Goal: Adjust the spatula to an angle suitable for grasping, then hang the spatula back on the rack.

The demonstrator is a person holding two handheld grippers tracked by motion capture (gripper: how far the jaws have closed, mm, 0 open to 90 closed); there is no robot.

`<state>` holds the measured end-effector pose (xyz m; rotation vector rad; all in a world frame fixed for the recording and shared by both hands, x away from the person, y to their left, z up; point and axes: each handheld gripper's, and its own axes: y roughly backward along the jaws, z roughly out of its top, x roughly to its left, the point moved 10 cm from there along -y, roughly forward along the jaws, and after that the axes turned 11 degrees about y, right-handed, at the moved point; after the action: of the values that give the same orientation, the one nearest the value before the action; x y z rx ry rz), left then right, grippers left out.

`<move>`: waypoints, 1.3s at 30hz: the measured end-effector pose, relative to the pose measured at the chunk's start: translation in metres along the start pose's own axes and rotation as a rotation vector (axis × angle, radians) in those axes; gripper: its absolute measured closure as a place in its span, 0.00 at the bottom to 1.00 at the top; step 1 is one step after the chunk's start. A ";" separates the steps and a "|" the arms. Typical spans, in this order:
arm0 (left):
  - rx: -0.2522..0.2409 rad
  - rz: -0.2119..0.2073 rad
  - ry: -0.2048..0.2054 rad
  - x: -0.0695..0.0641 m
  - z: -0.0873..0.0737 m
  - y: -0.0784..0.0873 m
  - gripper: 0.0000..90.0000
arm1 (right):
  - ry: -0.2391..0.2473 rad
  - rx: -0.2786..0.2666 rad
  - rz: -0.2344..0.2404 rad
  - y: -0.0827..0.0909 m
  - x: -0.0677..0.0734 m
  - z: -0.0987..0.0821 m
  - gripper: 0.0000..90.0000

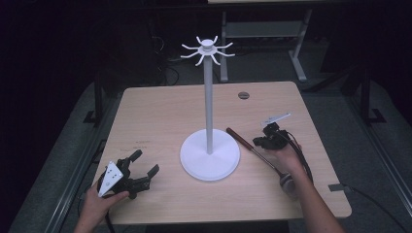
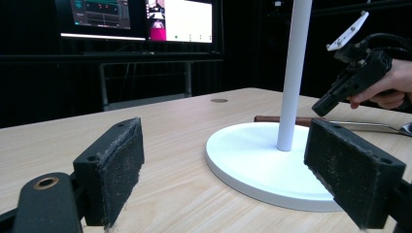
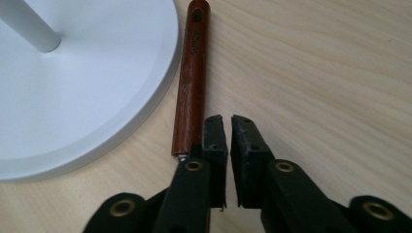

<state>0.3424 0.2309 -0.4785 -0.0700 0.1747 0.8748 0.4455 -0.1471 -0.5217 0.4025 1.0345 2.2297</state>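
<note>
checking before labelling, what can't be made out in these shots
- Utensil head: high view, mostly covered by the right hand; cut off at the edge in the left gripper view.
- Right tongs: right gripper view, nearly closed beside the wooden handle; nothing seen between them.
- Monitor text: left gripper view, too small.

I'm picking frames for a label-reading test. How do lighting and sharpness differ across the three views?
High view: dim and soft, the room around the table nearly black. Left gripper view: dark background, bright monitors washed out, pads slightly soft. Right gripper view: evenly lit and sharp; the wooden handle shows a legible brand mark and the white stand base has no harsh glare.
</note>
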 end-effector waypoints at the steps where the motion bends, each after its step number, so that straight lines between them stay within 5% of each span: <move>1: 0.000 0.000 0.000 0.000 0.000 0.000 0.15 | 0.000 0.012 -0.005 0.003 0.000 0.001 0.91; 7: 0.001 0.000 -0.001 0.000 0.000 0.000 0.15 | 0.008 0.107 0.001 0.009 0.006 0.006 0.77; 18: 0.000 0.000 0.001 0.000 0.000 0.000 0.15 | 0.050 0.279 0.009 -0.003 0.005 0.007 0.70; 39: 0.001 0.000 -0.001 0.000 0.000 0.000 0.15 | 0.082 0.361 0.053 -0.024 0.018 0.005 0.72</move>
<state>0.3423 0.2305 -0.4786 -0.0684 0.1740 0.8749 0.4444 -0.1209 -0.5369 0.5000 1.4930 2.1190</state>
